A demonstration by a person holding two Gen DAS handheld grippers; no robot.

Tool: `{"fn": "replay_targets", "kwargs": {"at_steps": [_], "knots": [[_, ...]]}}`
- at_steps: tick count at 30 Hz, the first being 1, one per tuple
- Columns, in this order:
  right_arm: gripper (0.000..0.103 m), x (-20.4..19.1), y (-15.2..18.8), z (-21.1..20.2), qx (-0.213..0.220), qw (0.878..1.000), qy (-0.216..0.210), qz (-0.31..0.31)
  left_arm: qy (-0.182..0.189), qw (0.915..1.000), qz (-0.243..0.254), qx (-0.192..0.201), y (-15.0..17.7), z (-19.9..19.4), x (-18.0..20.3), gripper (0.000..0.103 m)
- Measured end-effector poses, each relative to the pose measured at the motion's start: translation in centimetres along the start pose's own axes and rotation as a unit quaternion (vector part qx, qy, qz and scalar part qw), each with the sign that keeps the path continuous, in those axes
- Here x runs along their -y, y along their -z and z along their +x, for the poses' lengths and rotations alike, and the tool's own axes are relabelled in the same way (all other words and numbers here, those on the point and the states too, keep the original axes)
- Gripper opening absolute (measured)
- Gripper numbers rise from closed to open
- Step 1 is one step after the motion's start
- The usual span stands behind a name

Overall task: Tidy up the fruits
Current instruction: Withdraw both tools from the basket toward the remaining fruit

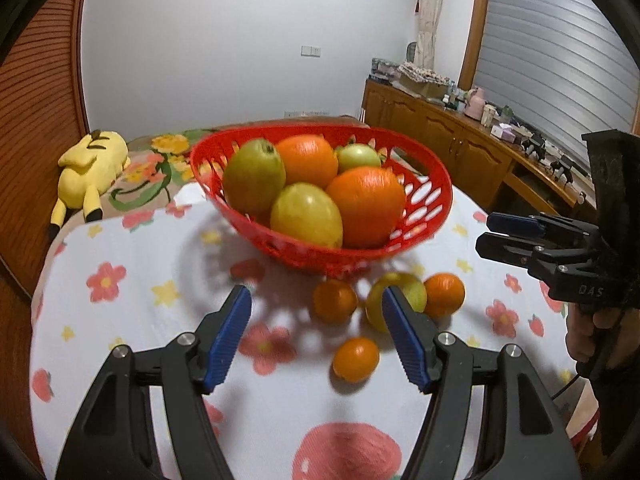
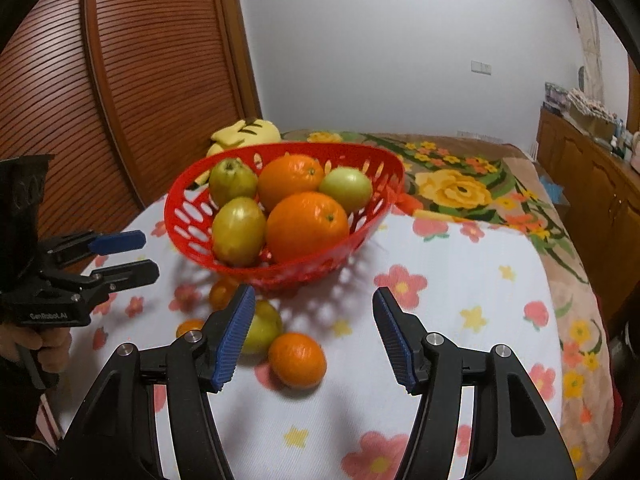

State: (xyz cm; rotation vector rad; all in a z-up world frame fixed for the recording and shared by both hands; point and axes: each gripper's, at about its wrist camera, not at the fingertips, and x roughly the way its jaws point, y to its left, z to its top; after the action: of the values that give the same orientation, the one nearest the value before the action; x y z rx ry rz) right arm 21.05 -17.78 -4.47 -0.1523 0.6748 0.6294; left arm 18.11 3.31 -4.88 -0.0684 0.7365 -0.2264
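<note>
Pointing downward at a slant over the table [image 1: 120, 240], both grippers hovered short of the red basket [image 1: 436, 192]. The left gripper [image 1: 316, 300] stood with its jaws apart and nothing pressed between them; its blue pads [image 1: 230, 336] framed the loose fruit lying on the flowered cloth [image 2: 460, 320]. The right gripper [image 2: 314, 300] likewise stood parted and empty, its jaws partway wide. A hand [image 1: 584, 328] gripped the right tool's handle at the frame edge.

The basket sat on the cloth, tilted, holding two large oranges [image 1: 366, 206] and three green-yellow fruits [image 1: 306, 214], all packed touching. Just in front of the basket lay three small oranges [image 1: 356, 360] and one green-yellow fruit [image 1: 412, 292], close together, the green one between two of the oranges. A yellow plush toy [image 1: 92, 164] lay beyond the table's far left corner.
</note>
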Motion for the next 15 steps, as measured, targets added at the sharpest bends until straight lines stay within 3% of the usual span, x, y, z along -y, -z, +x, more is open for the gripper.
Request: {"fn": "replay_targets", "kwargs": {"at_steps": [15], "knots": [[0.063,-0.6,3.8,2.2,-0.029,0.999,-0.007,0.021,-0.003,0.9997,0.005,-0.023,3.0,2.2,0.8,0.068]]}}
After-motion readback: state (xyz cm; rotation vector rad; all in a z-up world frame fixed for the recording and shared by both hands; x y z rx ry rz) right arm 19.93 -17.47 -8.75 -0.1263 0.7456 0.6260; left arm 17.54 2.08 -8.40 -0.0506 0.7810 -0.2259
